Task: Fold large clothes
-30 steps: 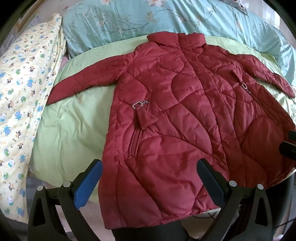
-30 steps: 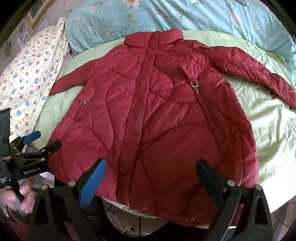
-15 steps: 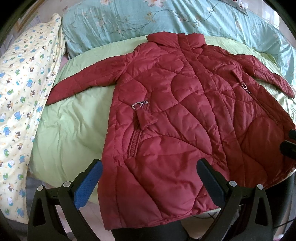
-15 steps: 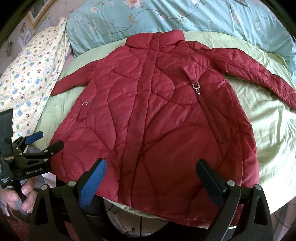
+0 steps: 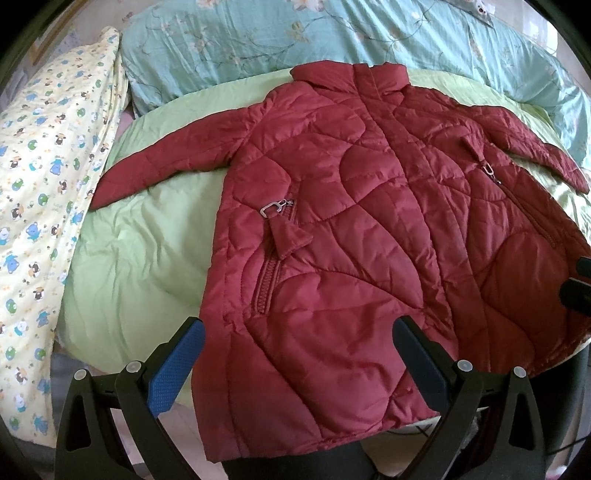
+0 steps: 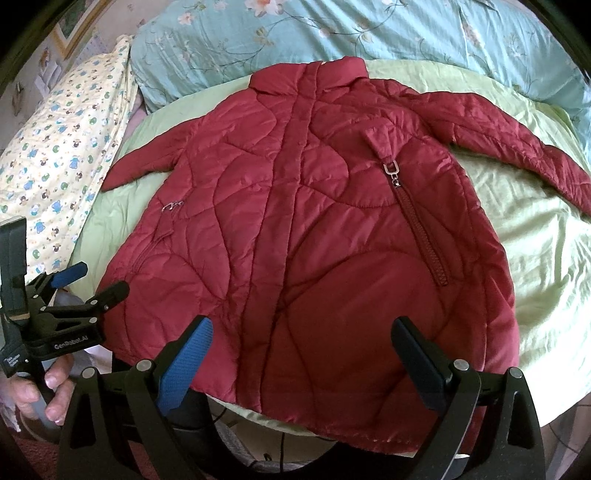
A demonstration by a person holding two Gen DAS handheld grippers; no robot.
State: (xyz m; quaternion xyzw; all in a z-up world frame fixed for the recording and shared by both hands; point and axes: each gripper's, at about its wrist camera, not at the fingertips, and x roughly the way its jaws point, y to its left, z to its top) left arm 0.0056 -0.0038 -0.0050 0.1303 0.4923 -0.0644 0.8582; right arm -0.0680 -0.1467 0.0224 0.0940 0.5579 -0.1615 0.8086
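A dark red quilted jacket [image 5: 351,206] [image 6: 314,221] lies front up and flat on a green quilt, collar at the far side, both sleeves spread outward. Its hem hangs a little over the near edge. My left gripper [image 5: 299,354] hovers open above the hem's left part, nothing between its fingers. It shows from the side in the right wrist view as the left gripper [image 6: 88,280], held by a hand [image 6: 40,391]. My right gripper [image 6: 303,354] is open over the hem's middle and right, touching nothing. A black part of the right gripper [image 5: 580,284] shows at the right edge of the left wrist view.
The green quilt [image 5: 136,251] [image 6: 546,251] covers the bed. A light blue flowered cover [image 5: 295,33] [image 6: 332,29] lies behind the collar. A yellow cartoon-print blanket [image 5: 40,177] [image 6: 62,136] is piled along the left. Floor shows below the bed's near edge.
The right gripper has drawn back and down a little, so the jacket sits slightly farther up in its view. The left gripper has barely moved.
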